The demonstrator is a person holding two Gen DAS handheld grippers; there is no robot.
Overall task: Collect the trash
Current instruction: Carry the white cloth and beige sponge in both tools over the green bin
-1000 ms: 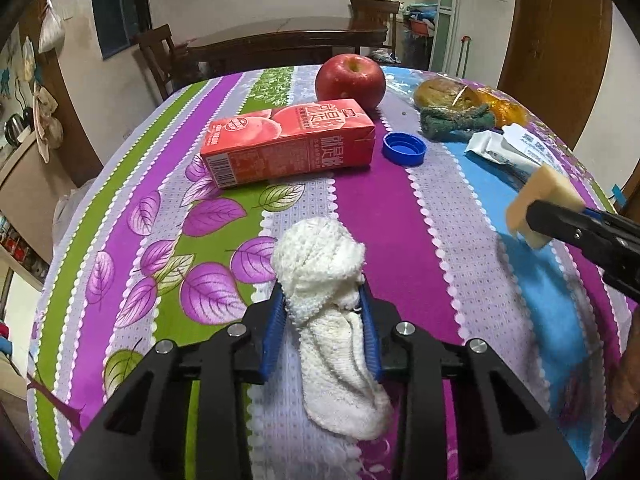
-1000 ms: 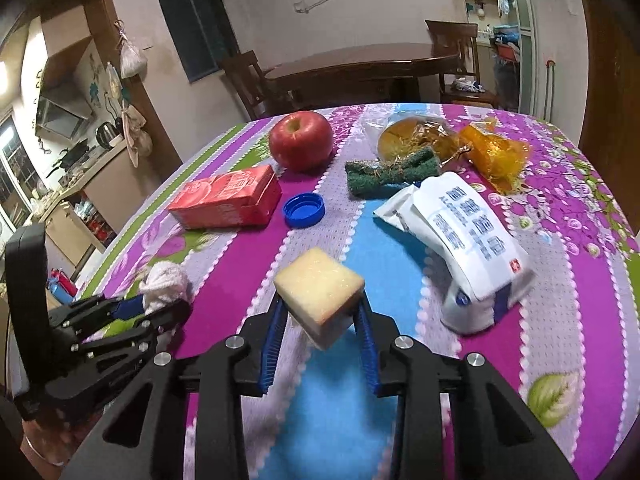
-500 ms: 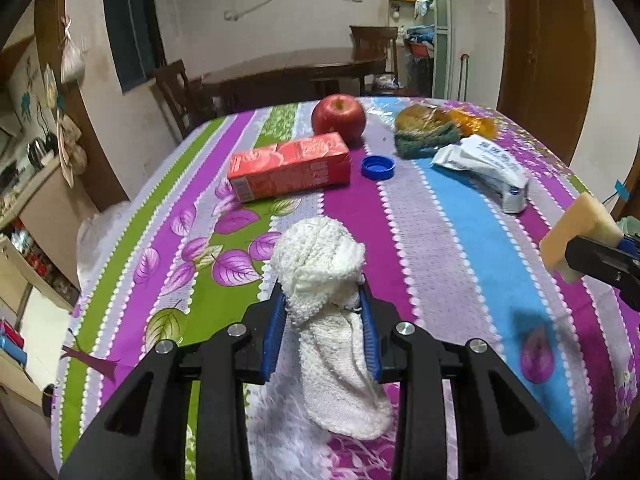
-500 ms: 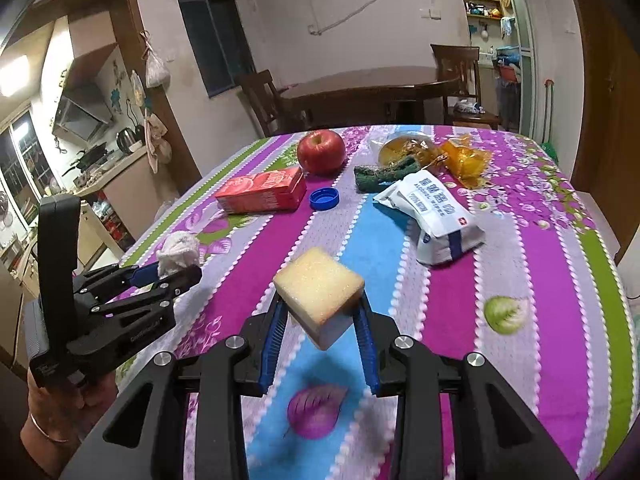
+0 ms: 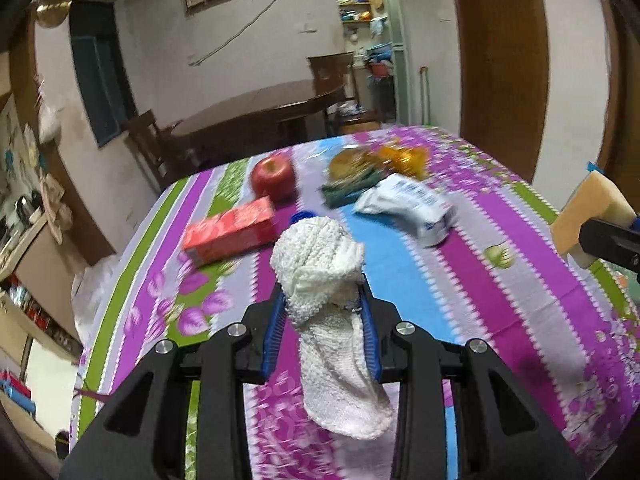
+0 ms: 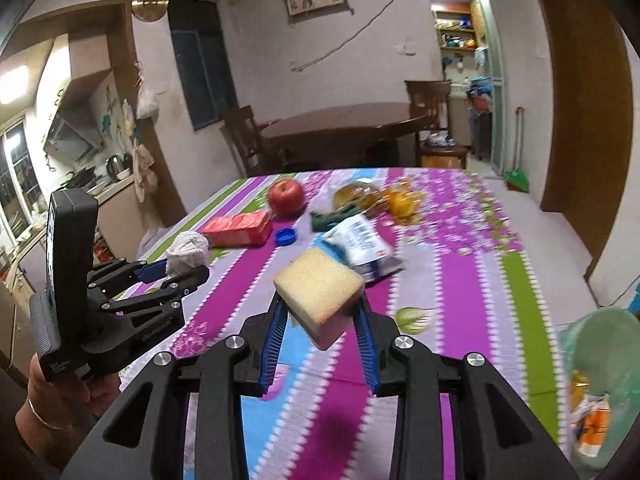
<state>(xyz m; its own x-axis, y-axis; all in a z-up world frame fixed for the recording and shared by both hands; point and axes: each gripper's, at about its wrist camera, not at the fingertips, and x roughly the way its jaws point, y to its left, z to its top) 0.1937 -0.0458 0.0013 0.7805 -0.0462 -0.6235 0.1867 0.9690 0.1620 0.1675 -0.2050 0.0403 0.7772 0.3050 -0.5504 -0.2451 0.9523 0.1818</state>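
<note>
Left gripper [image 5: 323, 322] is clamping a white knitted cloth [image 5: 320, 276] between its blue pads, the cloth's loose end drooping back over the black frame, all of it raised above the striped tablecloth [image 5: 500, 292]. Right gripper [image 6: 320, 316] is pinching a yellow sponge block [image 6: 318, 288] tilted on one corner, likewise held up off the table. In the right wrist view a person's hand [image 6: 60, 396] is gripping the left tool's handle at the lower left, and a green translucent bag [image 6: 600, 380] with coloured scraps inside is showing at the lower right, off the table's near corner. Lying farther out on the cloth: a white printed packet [image 6: 360, 246], a blue bottle cap [image 6: 286, 236] just beside a red juice carton [image 6: 238, 226], a dark green scrubber [image 6: 334, 216], then a red apple [image 6: 285, 197] and crumpled orange wrappers [image 6: 400, 200]. Beyond, a dark wooden table [image 6: 344, 128] with chairs is standing against the wall.
</note>
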